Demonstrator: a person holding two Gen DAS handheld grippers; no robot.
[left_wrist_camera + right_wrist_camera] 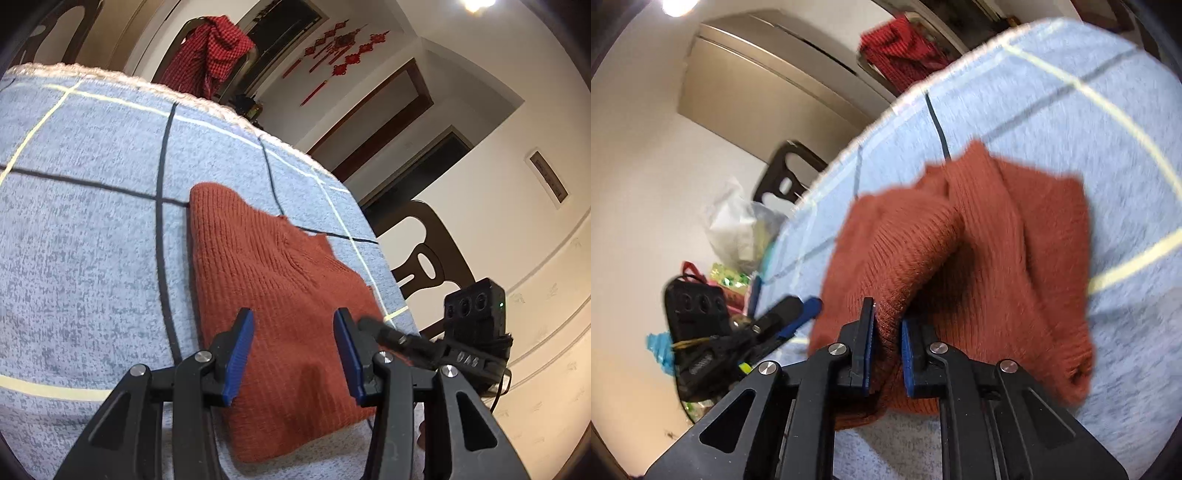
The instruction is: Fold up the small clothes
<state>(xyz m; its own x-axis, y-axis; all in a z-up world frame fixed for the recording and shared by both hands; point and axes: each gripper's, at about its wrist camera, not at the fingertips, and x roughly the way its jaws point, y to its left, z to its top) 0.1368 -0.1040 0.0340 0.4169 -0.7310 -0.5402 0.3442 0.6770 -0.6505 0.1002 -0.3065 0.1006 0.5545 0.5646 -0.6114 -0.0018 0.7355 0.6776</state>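
Note:
A rust-orange ribbed knit garment (273,280) lies on the blue checked tablecloth (81,221). My left gripper (293,328) is open just above the garment's near part, with blue pads (240,354) apart and nothing between them. My right gripper (888,328) is shut on a raised fold of the same garment (997,236) and lifts that edge off the cloth (1071,110). The right gripper also shows in the left wrist view (373,325) at the garment's right edge. The left gripper shows in the right wrist view (809,306) at the left.
Dark wooden chairs stand at the table's edge (424,254). One far chair carries a red checked cloth (210,51). A white plastic bag (735,221) and colourful items (727,277) sit beyond the table's left edge. Red knot decorations (343,55) hang on the wall.

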